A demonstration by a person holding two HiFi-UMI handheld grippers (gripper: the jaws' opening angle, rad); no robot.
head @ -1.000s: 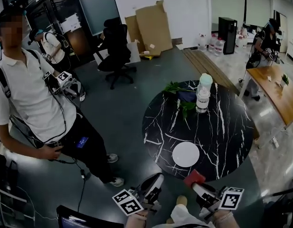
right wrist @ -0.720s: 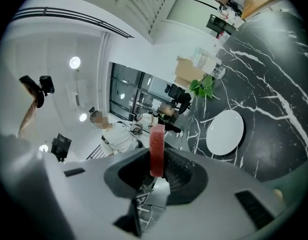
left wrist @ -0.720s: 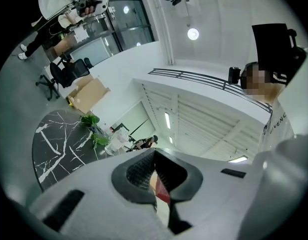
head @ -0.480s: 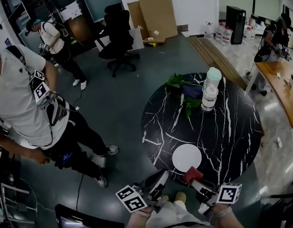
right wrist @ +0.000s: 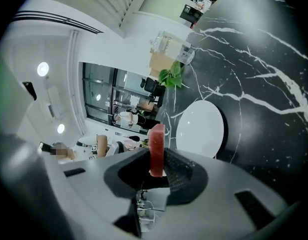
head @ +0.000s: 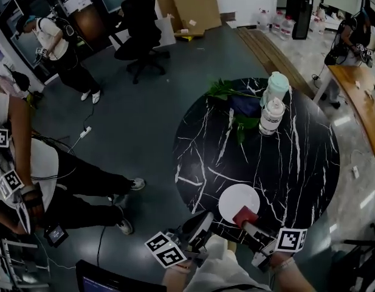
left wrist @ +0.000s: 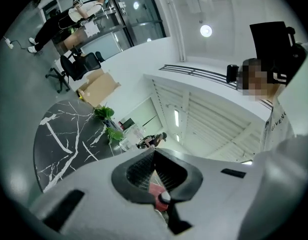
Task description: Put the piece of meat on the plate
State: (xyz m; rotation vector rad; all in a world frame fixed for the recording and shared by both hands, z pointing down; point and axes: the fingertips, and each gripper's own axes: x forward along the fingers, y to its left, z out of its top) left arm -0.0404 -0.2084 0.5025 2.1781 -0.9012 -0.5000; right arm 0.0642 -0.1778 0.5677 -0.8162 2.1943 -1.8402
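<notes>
The piece of meat (head: 245,215) is a red slab, held upright at the near edge of the white plate (head: 236,199). My right gripper (head: 249,221) is shut on it. In the right gripper view the meat (right wrist: 156,143) stands between the pads of the right gripper (right wrist: 156,160), with the plate (right wrist: 201,129) just beyond on the black marble table (right wrist: 263,59). My left gripper (head: 201,222) hovers at the table's near rim, left of the plate. In its own view the left gripper (left wrist: 154,156) has its jaws together on nothing.
Two bottles (head: 271,115) and green leafy stems (head: 227,91) stand at the far side of the round table (head: 193,163). A person (head: 29,181) stands at the left, another (head: 53,41) farther back. An office chair (head: 135,23), cardboard (head: 187,2) and a wooden table (head: 363,102) lie beyond.
Both grippers have moved forward and down toward the table. The meat has come up to the plate's near edge. The person at the left has shifted toward the frame's left edge.
</notes>
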